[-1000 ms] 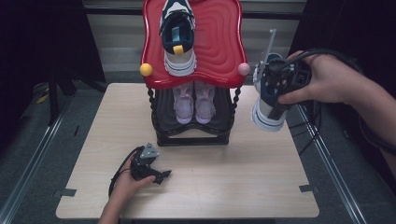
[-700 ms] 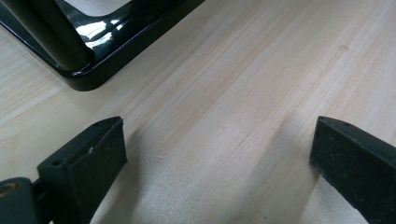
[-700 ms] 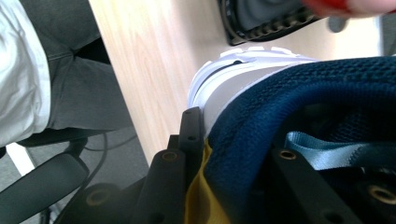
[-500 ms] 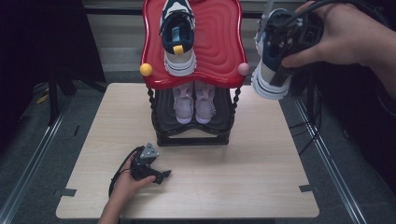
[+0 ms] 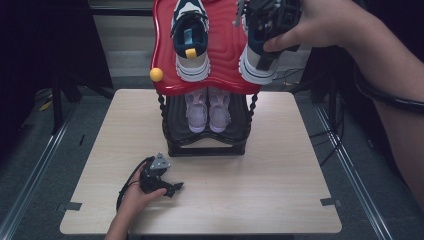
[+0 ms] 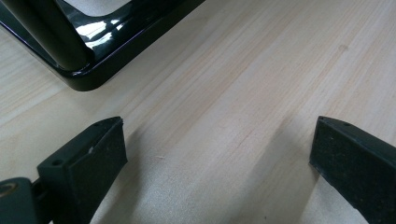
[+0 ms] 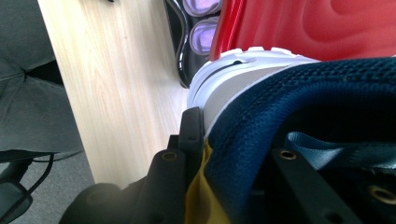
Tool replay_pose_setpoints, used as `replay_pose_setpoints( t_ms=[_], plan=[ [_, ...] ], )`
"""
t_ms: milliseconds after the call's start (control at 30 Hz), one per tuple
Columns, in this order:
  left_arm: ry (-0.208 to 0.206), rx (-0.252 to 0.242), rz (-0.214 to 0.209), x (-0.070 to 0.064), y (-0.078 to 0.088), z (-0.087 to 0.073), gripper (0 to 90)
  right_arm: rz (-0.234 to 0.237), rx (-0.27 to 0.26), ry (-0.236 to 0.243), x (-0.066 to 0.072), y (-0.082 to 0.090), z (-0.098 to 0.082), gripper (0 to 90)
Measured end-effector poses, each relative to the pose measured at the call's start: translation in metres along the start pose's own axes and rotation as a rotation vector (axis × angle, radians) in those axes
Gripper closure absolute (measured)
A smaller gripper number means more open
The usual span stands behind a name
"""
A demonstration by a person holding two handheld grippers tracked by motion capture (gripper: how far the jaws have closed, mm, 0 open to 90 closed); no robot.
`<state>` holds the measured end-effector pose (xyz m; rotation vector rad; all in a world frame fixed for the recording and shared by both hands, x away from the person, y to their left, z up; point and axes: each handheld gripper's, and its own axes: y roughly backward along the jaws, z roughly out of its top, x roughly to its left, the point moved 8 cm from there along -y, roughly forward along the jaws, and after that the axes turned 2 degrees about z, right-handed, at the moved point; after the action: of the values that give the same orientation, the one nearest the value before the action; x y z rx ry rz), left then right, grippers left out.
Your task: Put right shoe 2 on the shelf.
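Nearest the person, the left tool (image 5: pixel 159 184) rests on the desk (image 5: pixel 280 165) with its jaws spread and nothing between them, well short of the black rack (image 5: pixel 207 147). Farther off, the right tool (image 5: pixel 267 27) pinches the navy-and-white sneaker (image 5: pixel 257 62) by its collar above the red top shelf (image 5: pixel 227 55) — toe toward the person, parallel to the shelved sneaker (image 5: pixel 191 45) — with bare shelf beneath. No readable writing.
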<state>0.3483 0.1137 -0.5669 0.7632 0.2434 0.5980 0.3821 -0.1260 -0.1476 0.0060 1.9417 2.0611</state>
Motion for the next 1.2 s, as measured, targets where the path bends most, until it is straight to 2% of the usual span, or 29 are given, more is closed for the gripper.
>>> replay_pose_setpoints(
  t_ms=[333,733,933,1200],
  plan=[
    [0.001,-0.001,0.0,0.0,0.0,0.0,3.1,0.006,0.02,0.056,-0.01,-0.019,0.021,74.6],
    [0.002,0.0,-0.003,0.0,0.0,0.0,3.1,-0.004,0.029,0.07,-0.026,-0.037,0.034,74.5],
    [0.001,0.0,-0.004,0.0,0.0,0.0,3.0,-0.032,0.034,0.08,-0.032,-0.041,0.04,74.5],
    [0.001,0.001,-0.004,0.0,0.0,0.0,3.1,-0.032,0.043,0.103,-0.037,-0.048,0.048,74.1]
  ],
)
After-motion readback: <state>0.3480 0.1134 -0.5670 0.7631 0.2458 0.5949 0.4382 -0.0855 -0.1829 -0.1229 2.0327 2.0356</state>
